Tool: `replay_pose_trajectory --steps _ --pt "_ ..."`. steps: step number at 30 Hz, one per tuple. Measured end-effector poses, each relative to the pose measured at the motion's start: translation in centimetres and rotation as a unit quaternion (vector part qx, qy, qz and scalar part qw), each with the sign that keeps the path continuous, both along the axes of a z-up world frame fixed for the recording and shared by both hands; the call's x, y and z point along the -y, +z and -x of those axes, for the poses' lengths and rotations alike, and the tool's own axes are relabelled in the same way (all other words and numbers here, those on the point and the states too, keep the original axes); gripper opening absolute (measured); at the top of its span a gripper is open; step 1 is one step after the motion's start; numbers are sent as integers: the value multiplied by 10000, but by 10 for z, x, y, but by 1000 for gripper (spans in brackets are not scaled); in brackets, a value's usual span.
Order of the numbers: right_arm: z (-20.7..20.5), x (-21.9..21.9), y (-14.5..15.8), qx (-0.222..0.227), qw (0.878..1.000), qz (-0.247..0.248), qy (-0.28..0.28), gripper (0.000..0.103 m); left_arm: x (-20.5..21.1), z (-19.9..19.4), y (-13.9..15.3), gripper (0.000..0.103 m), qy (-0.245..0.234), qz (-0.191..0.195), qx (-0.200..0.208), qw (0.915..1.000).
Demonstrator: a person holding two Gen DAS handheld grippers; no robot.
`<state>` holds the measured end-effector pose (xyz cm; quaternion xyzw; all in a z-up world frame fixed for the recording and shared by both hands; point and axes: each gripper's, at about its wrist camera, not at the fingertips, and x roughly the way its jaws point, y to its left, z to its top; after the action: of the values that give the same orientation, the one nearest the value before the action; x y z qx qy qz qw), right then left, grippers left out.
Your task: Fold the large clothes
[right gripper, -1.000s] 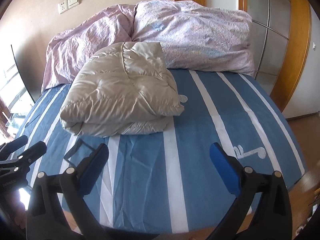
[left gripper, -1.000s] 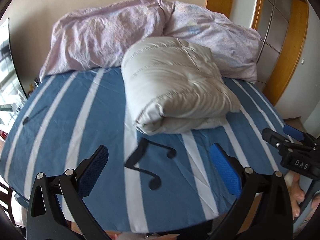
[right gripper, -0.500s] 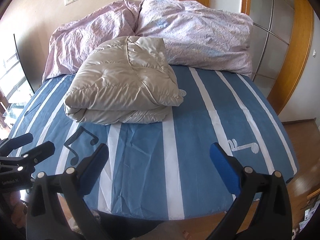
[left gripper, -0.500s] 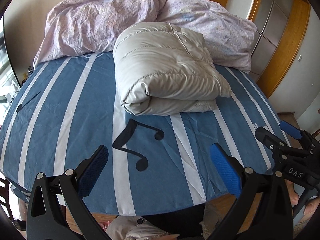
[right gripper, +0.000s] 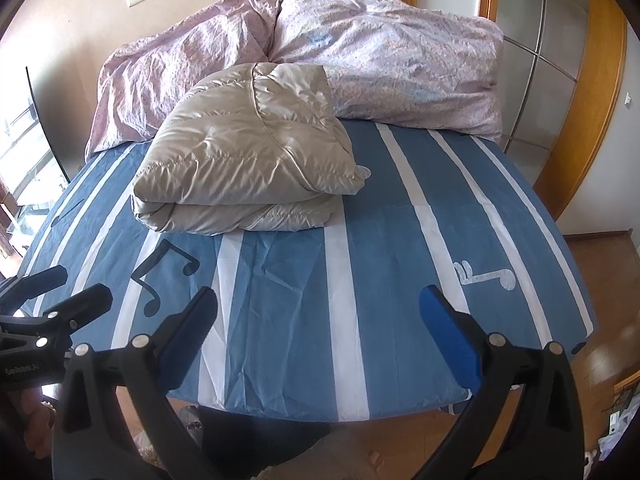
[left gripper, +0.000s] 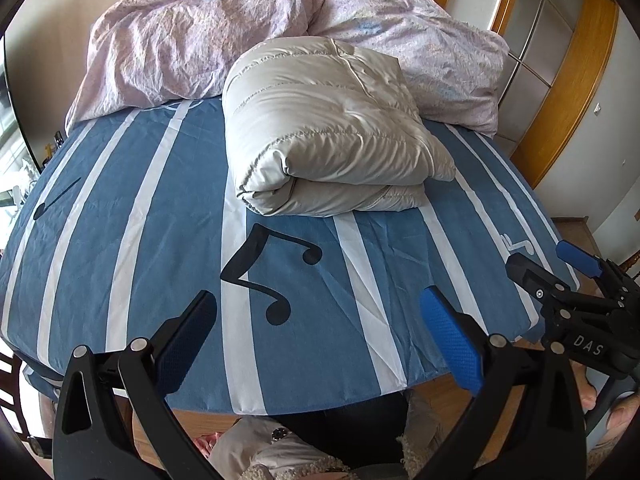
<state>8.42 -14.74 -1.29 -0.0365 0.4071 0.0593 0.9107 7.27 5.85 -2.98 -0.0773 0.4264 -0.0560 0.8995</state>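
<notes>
Both grippers have drawn back from the bed (left gripper: 120,240). The folded jacket (left gripper: 328,140) lies mid-bed beside the duvet (right gripper: 360,64). Left gripper (left gripper: 320,332) and right gripper (right gripper: 320,332): jaws spread, empty. Retreat level, clear of the fold.

Beige jacket (left gripper: 332,136) on blue white-striped sheet (left gripper: 120,248).

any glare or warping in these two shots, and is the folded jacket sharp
Left wrist view: fisheye bows the striped bedsheet; blown-out window light at the left edge; the folded down jacket is sharp, with sheen. Right wrist view: same bowing, window glare at left, strong sheen on the jacket, still in focus.
</notes>
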Motion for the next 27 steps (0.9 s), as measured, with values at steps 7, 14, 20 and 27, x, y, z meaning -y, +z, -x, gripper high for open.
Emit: replay_pose_trajectory --steps 7,14,20,27 --pt "4 0 0 -45 10000 -14 72 101 0 4 0 102 4 35 -32 10000" --pt "6 -2 2 -41 10000 -6 82 101 1 6 2 102 -3 80 -21 10000" --pt "6 -2 3 -35 10000 -5 85 101 1 7 3 102 10 72 -11 10000" --pt "8 -3 6 -11 9999 25 114 101 -1 7 3 102 22 90 -28 10000"
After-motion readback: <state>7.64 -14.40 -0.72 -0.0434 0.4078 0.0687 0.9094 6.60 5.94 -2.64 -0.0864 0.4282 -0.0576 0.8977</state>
